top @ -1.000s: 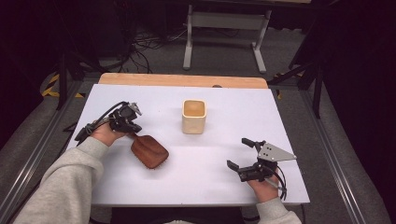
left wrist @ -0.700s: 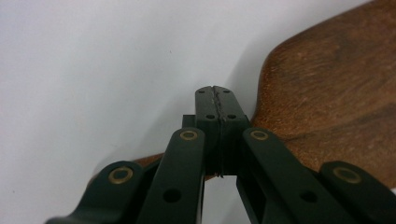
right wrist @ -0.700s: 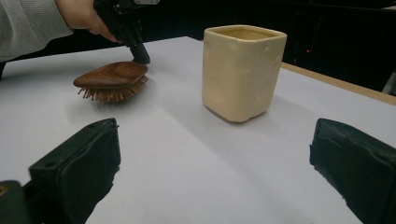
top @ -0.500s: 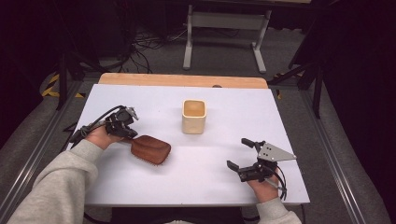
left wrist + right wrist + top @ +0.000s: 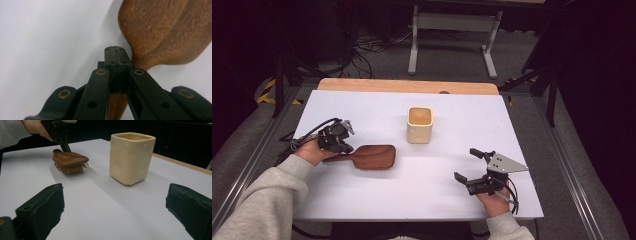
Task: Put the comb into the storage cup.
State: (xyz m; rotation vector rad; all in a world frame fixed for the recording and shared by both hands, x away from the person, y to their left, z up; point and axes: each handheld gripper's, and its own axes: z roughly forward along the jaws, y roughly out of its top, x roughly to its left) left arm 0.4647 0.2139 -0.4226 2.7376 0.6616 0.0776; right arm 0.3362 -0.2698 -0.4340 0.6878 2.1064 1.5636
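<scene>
A brown wooden hairbrush (image 5: 372,156) (image 5: 70,160) lies bristles down on the white table (image 5: 512,125), its handle pointing left. My left gripper (image 5: 345,146) (image 5: 116,53) is shut, its closed jaws resting against the neck of the hairbrush (image 5: 162,32) with the handle passing underneath them, not between them. From the right gripper view the left gripper (image 5: 65,147) touches the brush's handle end. A cream square cup (image 5: 419,125) (image 5: 131,157) stands upright at the table's middle. My right gripper (image 5: 465,164) (image 5: 115,195) hovers open near the front right, holding nothing.
A wooden strip (image 5: 407,86) runs along the table's far edge. Beyond it stands a metal frame (image 5: 452,22) on a floor with cables. Bare tabletop lies between the brush, the cup and the right gripper.
The brush has swung from a diagonal lie to a left-right one and slid slightly toward the cup. My left gripper shifted nearer the front edge. The right gripper stayed put.
</scene>
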